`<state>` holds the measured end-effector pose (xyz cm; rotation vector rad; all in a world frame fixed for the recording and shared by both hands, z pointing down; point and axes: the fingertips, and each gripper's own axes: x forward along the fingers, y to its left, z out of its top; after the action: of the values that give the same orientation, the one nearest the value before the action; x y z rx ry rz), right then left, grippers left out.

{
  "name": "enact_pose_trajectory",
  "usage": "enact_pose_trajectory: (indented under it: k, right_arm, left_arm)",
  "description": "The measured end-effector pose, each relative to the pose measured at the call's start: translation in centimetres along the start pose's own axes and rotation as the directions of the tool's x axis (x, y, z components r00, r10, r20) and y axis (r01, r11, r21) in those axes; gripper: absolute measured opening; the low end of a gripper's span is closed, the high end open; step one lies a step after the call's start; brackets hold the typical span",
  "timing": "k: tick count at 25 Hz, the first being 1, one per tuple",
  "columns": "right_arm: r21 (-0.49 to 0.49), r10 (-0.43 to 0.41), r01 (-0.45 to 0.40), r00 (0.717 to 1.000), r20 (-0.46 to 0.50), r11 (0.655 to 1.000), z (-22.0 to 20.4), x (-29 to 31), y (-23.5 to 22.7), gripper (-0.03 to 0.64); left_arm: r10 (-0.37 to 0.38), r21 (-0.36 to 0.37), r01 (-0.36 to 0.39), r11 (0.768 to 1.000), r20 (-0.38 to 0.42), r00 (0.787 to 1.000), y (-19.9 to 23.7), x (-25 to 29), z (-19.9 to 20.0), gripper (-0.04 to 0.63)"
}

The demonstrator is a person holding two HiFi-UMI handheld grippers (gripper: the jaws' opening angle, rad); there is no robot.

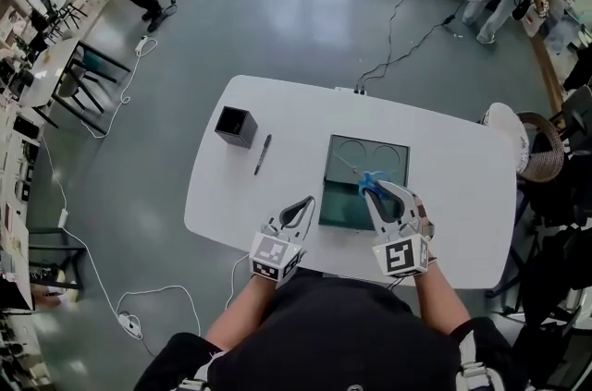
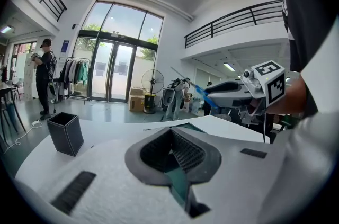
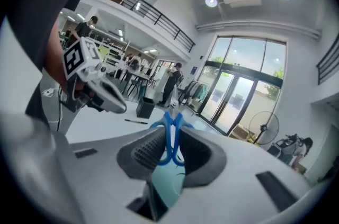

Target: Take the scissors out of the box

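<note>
The blue-handled scissors (image 1: 370, 182) hang in the air above the near edge of the dark green open box (image 1: 344, 206) on the white table (image 1: 277, 112). My right gripper (image 1: 375, 189) is shut on their handles, and the thin blades point away over the box. In the right gripper view the blue handle loops (image 3: 170, 138) sit squeezed between the ribbed pads (image 3: 144, 151). My left gripper (image 1: 308, 202) hovers just left of the box with its jaw tips together and nothing between them. From the left gripper view the scissors (image 2: 204, 95) stick out of the right gripper's tips.
A black square pen cup (image 1: 236, 126) and a dark pen (image 1: 263, 153) lie on the table left of the box. A chair (image 1: 546, 144) stands at the table's right end. Cables run across the grey floor, and people stand far off.
</note>
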<state>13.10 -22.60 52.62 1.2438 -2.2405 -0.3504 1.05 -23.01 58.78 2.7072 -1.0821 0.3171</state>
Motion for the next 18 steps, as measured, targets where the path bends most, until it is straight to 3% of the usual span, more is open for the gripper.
enact_pose_trajectory:
  k: [4,10,13,18]
  right_arm:
    - [0.214,-0.077,0.053,0.992,0.103,0.975,1.5,-1.0,-2.4,0.089]
    - [0.509,-0.156,0.047,0.972,0.173,0.860,1.0,-1.9,-4.3,0.091]
    - [0.573,-0.191,0.040,0.960,0.207,0.819,1.1,-2.7,-4.8,0.091]
    - [0.606,-0.246,0.058,0.941,0.232,0.793,1.3,-3.9,-6.0,0.091]
  left_arm:
    - [-0.018,0.006,0.018,1.000,0.006,1.000,-0.5,0.5,0.6,0.012]
    - [-0.028,0.027,0.027,0.999,0.025,0.999,-0.6,0.8,1.4,0.012]
    - [-0.030,0.034,0.029,0.999,0.039,0.999,-0.7,0.6,1.8,0.012]
    - [-0.025,0.043,0.023,0.999,0.054,0.998,-1.1,0.6,2.6,0.012]
